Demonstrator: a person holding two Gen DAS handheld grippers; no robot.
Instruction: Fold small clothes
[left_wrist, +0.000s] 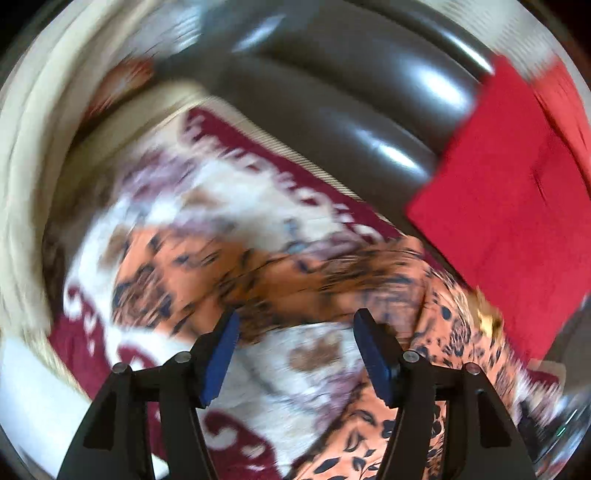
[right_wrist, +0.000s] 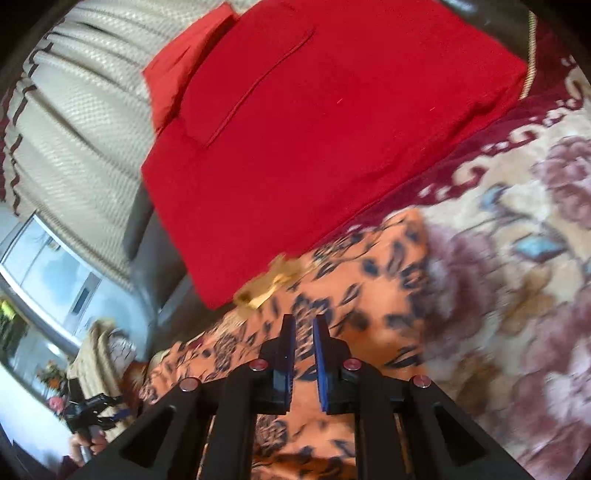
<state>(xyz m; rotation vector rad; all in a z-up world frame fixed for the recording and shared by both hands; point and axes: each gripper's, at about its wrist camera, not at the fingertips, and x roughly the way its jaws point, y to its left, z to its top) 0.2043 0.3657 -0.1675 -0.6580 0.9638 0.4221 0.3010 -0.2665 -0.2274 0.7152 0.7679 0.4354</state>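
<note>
An orange garment with a dark leopard print (left_wrist: 280, 273) lies on a floral blanket, with a folded band running across it. My left gripper (left_wrist: 297, 332) hovers over it, open, with nothing between its blue pads; this view is blurred. In the right wrist view the same garment (right_wrist: 369, 280) spreads under my right gripper (right_wrist: 306, 323). Its jaws are almost together and orange fabric fills the narrow gap. A gold tag (right_wrist: 273, 284) sits at the garment's far edge.
A folded red cloth (right_wrist: 314, 129) lies just beyond the garment, also seen at the right (left_wrist: 517, 221). The floral maroon and cream blanket (right_wrist: 517, 258) covers the surface. A dark leather sofa (left_wrist: 351, 110) lies behind. A hand holds a black tool (right_wrist: 92, 410) at the lower left.
</note>
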